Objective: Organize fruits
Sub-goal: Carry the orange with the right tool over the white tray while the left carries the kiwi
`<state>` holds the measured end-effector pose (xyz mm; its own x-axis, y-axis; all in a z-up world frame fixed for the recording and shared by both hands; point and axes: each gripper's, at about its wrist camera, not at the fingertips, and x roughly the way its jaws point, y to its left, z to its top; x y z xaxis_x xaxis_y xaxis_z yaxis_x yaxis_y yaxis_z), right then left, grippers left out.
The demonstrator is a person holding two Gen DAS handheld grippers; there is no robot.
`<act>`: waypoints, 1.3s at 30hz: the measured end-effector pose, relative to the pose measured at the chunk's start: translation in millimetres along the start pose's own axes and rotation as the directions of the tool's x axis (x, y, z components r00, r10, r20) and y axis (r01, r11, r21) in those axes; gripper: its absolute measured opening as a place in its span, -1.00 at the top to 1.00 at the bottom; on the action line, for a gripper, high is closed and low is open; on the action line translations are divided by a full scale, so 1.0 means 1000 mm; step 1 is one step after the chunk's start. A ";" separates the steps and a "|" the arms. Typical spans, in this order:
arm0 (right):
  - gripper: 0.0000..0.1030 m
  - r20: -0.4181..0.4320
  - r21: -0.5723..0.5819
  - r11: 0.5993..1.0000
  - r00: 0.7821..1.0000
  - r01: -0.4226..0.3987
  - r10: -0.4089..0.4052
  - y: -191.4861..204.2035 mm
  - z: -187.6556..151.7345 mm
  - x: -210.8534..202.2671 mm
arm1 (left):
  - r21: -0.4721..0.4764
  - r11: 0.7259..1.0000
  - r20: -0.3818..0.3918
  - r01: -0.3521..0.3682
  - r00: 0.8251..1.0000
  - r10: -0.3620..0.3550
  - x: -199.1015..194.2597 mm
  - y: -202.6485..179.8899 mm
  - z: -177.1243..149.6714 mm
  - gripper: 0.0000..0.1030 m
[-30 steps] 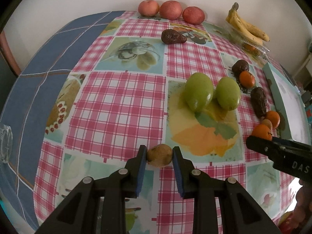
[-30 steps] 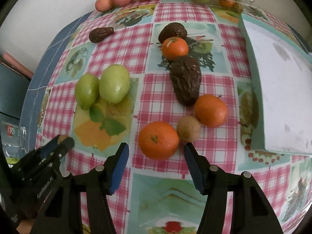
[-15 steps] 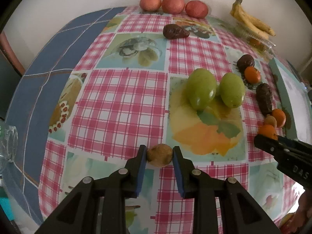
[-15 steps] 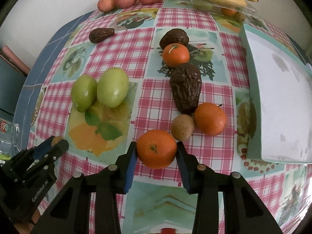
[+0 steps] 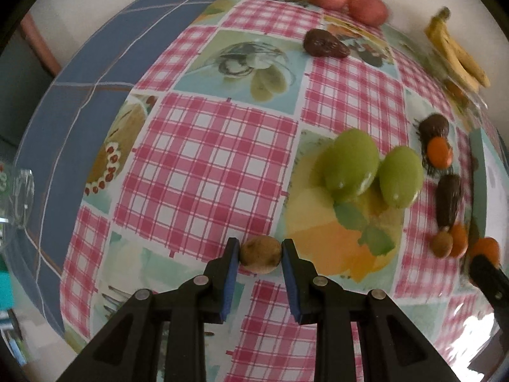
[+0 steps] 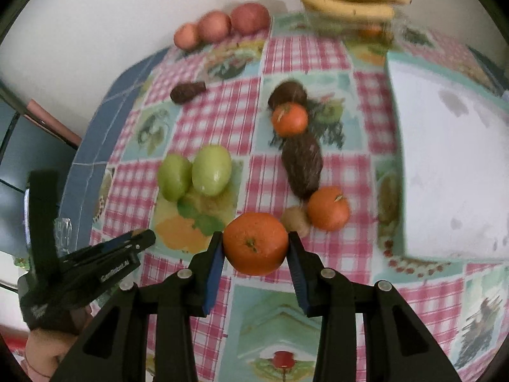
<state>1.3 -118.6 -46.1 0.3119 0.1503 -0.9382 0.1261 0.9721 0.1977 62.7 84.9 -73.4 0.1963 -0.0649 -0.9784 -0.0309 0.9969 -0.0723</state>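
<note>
table with pink checked fruit-print cloth (image 6: 318,57): fruits lie in loose groups | right gripper (image 6: 256,245): a second ago open around round orange mandarin (image 6: 254,242), now clamped on it and lifted from cloth, ready to carry | left gripper (image 5: 261,254): as before, grips small brown round kiwi-like fruit (image 5: 260,253) above cloth

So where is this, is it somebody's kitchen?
Probably a home kitchen or dining spot, though no stove or sink shows. A table wears a checked tablecloth printed with food pictures, pushed against a plain wall, with bananas and red apples on it.
</note>
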 end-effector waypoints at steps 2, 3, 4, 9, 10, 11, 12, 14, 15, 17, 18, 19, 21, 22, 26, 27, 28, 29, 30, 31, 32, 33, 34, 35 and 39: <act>0.22 0.033 0.004 1.000 0.999 -0.001 0.001 -0.003 0.003 -0.011 | -0.046 0.999 0.008 0.008 1.000 -0.008 -0.004 0.003 0.005 0.44; 0.22 0.045 0.012 1.000 0.999 -0.007 0.006 -0.007 0.005 -0.016 | -0.073 0.997 0.020 0.010 1.000 -0.009 -0.009 0.003 0.009 0.44; 0.22 0.069 0.022 1.000 0.998 -0.008 0.007 -0.013 0.008 -0.024 | -0.087 0.996 0.030 0.017 0.999 -0.014 -0.013 0.004 0.012 0.44; 0.22 0.165 0.018 0.994 0.980 0.109 -0.110 -0.038 0.023 -0.051 | -0.134 0.990 0.101 0.040 0.994 -0.027 -0.039 -0.008 0.034 0.45; 0.22 0.177 0.033 0.992 0.976 0.124 -0.128 -0.047 0.026 -0.055 | -0.135 0.990 0.113 0.043 0.993 -0.028 -0.042 -0.013 0.037 0.45; 0.22 0.182 0.049 0.991 0.974 0.128 -0.135 -0.053 0.028 -0.056 | -0.133 0.990 0.126 0.045 0.992 -0.028 -0.047 -0.018 0.040 0.45; 0.22 0.188 0.075 0.989 0.972 0.131 -0.143 -0.063 0.031 -0.059 | -0.124 0.991 0.137 0.045 0.990 -0.028 -0.051 -0.023 0.040 0.45; 0.22 0.195 0.118 0.983 0.967 0.143 -0.165 -0.082 0.037 -0.064 | -0.082 0.996 0.160 0.044 0.987 -0.031 -0.059 -0.040 0.042 0.44; 0.22 0.199 0.135 0.979 0.964 0.150 -0.175 -0.090 0.039 -0.067 | -0.058 0.997 0.167 0.042 0.985 -0.032 -0.063 -0.050 0.044 0.44; 0.22 0.201 0.167 0.970 0.958 0.175 -0.207 -0.107 0.044 -0.071 | -0.010 0.999 0.179 0.043 0.983 -0.040 -0.069 -0.074 0.047 0.45; 0.22 0.199 0.178 0.966 0.955 0.186 -0.220 -0.114 0.046 -0.073 | 0.008 0.999 0.181 0.047 0.982 -0.048 -0.070 -0.084 0.046 0.45; 0.22 0.197 0.198 0.960 0.951 0.200 -0.238 -0.124 0.047 -0.075 | 0.032 0.998 0.182 0.053 0.982 -0.058 -0.071 -0.098 0.045 0.45; 0.22 0.189 0.232 0.948 0.946 0.217 -0.263 -0.141 0.050 -0.078 | 0.079 0.995 0.179 0.064 0.981 -0.077 -0.071 -0.122 0.046 0.44; 0.22 0.181 0.255 0.940 0.944 0.227 -0.277 -0.151 0.052 -0.078 | 0.107 0.992 0.177 0.071 0.980 -0.089 -0.072 -0.136 0.046 0.44; 0.22 0.155 0.343 0.903 0.933 0.257 -0.325 -0.189 0.053 -0.083 | 0.198 0.975 0.151 0.106 0.979 -0.137 -0.067 -0.183 0.040 0.45; 0.22 0.150 0.363 0.893 0.929 0.267 -0.338 -0.199 0.054 -0.085 | 0.231 0.966 0.131 0.117 0.980 -0.150 -0.063 -0.199 0.037 0.45; 0.22 0.147 0.371 0.888 0.927 0.272 -0.346 -0.205 0.055 -0.085 | 0.252 0.960 0.122 0.125 0.980 -0.160 -0.060 -0.210 0.034 0.44; 0.22 0.142 0.383 0.879 0.922 0.285 -0.361 -0.214 0.056 -0.086 | 0.285 0.949 0.109 0.138 0.978 -0.175 -0.057 -0.225 0.029 0.44; 0.21 0.137 0.387 0.873 0.918 0.296 -0.372 -0.219 0.058 -0.086 | 0.309 0.940 0.102 0.144 0.978 -0.183 -0.055 -0.236 0.026 0.44; 0.21 0.130 0.387 0.868 0.914 0.310 -0.384 -0.224 0.060 -0.084 | 0.340 0.929 0.096 0.145 0.978 -0.188 -0.053 -0.249 0.022 0.44; 0.21 0.127 0.389 0.865 0.912 0.317 -0.391 -0.228 0.061 -0.084 | 0.373 0.917 0.092 0.145 0.977 -0.192 -0.052 -0.263 0.018 0.44; 0.21 0.123 0.392 0.862 0.910 0.322 -0.396 -0.232 0.062 -0.082 | 0.394 0.907 0.090 0.145 0.977 -0.195 -0.051 -0.272 0.016 0.44; 0.21 0.117 0.394 0.859 0.909 0.327 -0.399 -0.238 0.063 -0.080 | 0.420 0.896 0.088 0.147 0.976 -0.201 -0.049 -0.283 0.013 0.44; 0.21 0.111 0.398 0.856 0.909 0.331 -0.403 -0.243 0.064 -0.077 | 0.439 0.886 0.086 0.147 0.975 -0.204 -0.049 -0.292 0.010 0.44; 0.21 0.071 0.435 0.830 0.906 0.349 -0.418 -0.268 0.064 -0.067 | 0.508 0.849 0.075 0.143 0.975 -0.209 -0.036 -0.323 0.006 0.44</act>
<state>6.7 -400.6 -18.4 0.2962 -0.2830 -0.9122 0.6232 0.7810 -0.0399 71.0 -234.4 -13.3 0.2714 -0.2682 -0.9243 0.4996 0.8601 -0.1029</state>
